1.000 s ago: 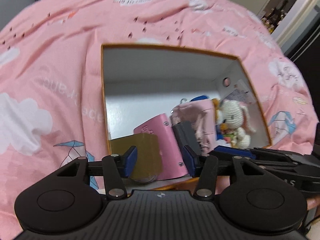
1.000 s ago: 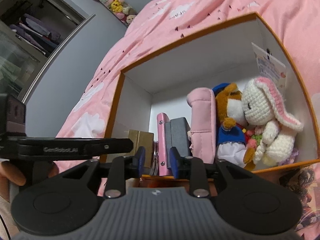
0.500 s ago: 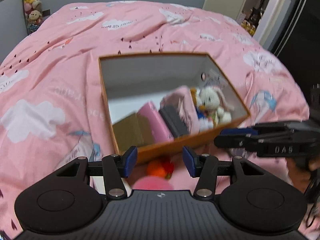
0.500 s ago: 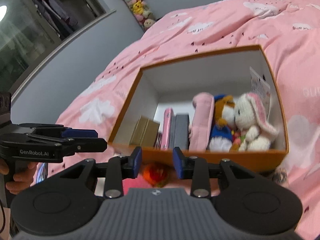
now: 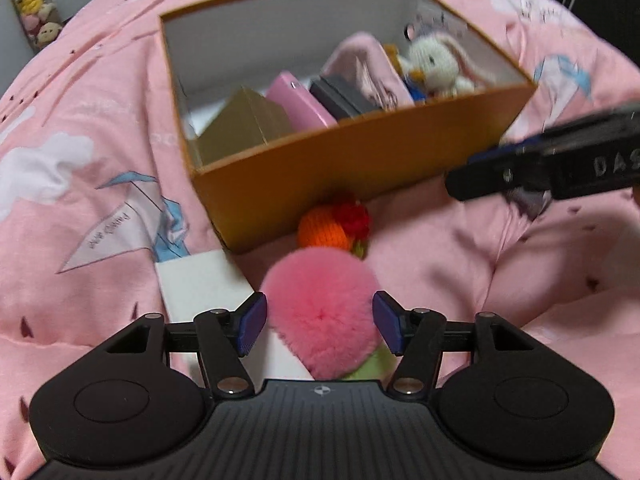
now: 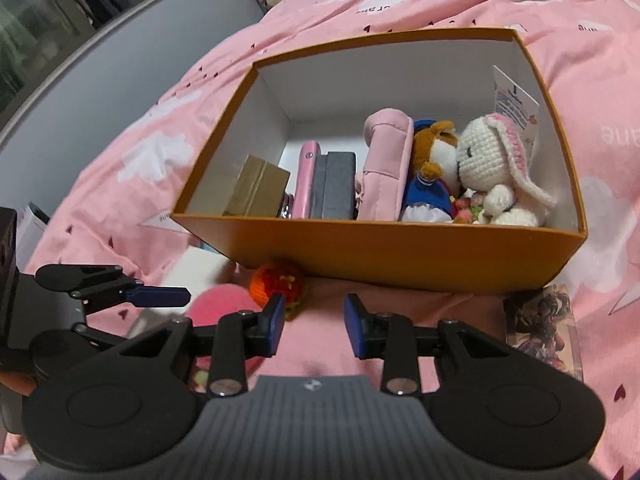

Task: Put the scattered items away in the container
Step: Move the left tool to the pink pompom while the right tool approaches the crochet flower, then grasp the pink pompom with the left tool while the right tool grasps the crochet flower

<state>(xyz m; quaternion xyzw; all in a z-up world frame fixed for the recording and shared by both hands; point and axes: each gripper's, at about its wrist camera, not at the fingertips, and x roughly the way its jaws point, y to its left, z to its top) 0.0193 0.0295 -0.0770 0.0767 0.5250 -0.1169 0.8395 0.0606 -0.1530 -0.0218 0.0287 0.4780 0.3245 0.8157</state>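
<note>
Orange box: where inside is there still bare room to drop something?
In the orange box, the back half is bare between the far wall and the row of items. The front row, from the tan carton to the crochet rabbit, is packed.

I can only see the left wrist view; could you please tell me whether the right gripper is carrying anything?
Observer: No. The right gripper is open, with only the pink bedspread showing between its pads.
Operator: Thank you. What is the blurred thing beneath it?
Observer: A printed picture card, lying flat by the near right corner of the orange box.
Operator: And what sits between the pouch and the bunny?
Observer: A brown plush in a blue outfit, pressed between the pink pouch and the white bunny.
</note>
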